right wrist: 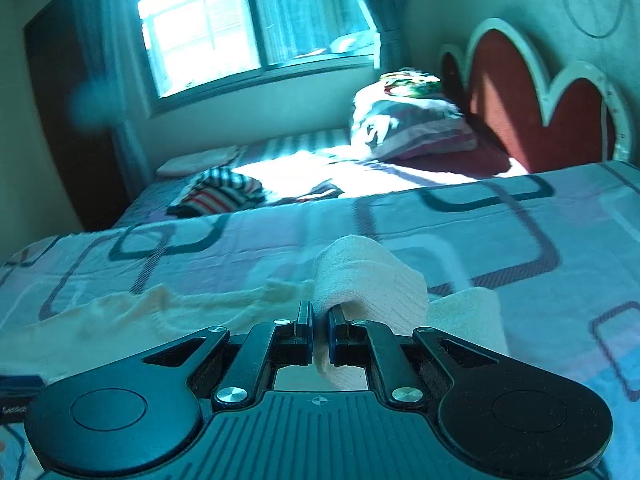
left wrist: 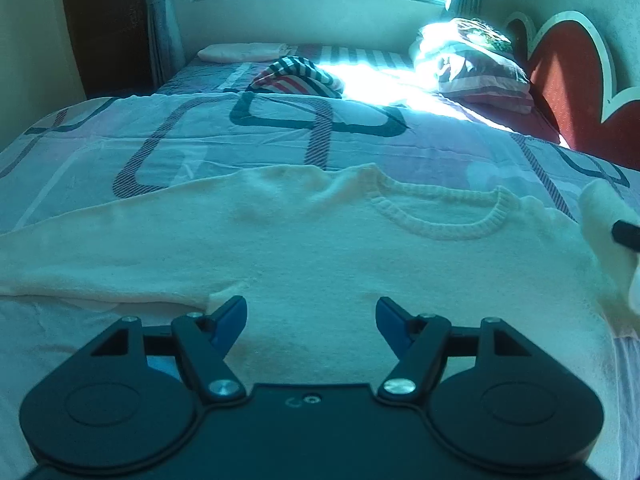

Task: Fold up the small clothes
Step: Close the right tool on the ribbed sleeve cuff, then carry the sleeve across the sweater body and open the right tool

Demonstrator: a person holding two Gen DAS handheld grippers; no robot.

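Observation:
A cream knitted sweater (left wrist: 320,240) lies spread flat on the patterned bedspread (left wrist: 200,140), its ribbed collar (left wrist: 440,212) towards the right. My left gripper (left wrist: 311,304) hovers over the sweater's body near the left armpit, jaws wide apart with no cloth pinched between them. In the right wrist view my right gripper (right wrist: 321,312) is shut on the sweater's sleeve (right wrist: 368,280), which stands up lifted and curled over the fingers. The rest of the sweater (right wrist: 120,320) trails off to the left. At the right edge of the left wrist view the lifted sleeve (left wrist: 604,216) shows with a dark fingertip (left wrist: 626,232).
A crumpled striped garment (left wrist: 296,76) and a folded pale item (left wrist: 240,52) lie farther up the bed. A pile of pillows (left wrist: 476,68) rests against the red heart-shaped headboard (left wrist: 568,88). A window and curtains stand behind the bed.

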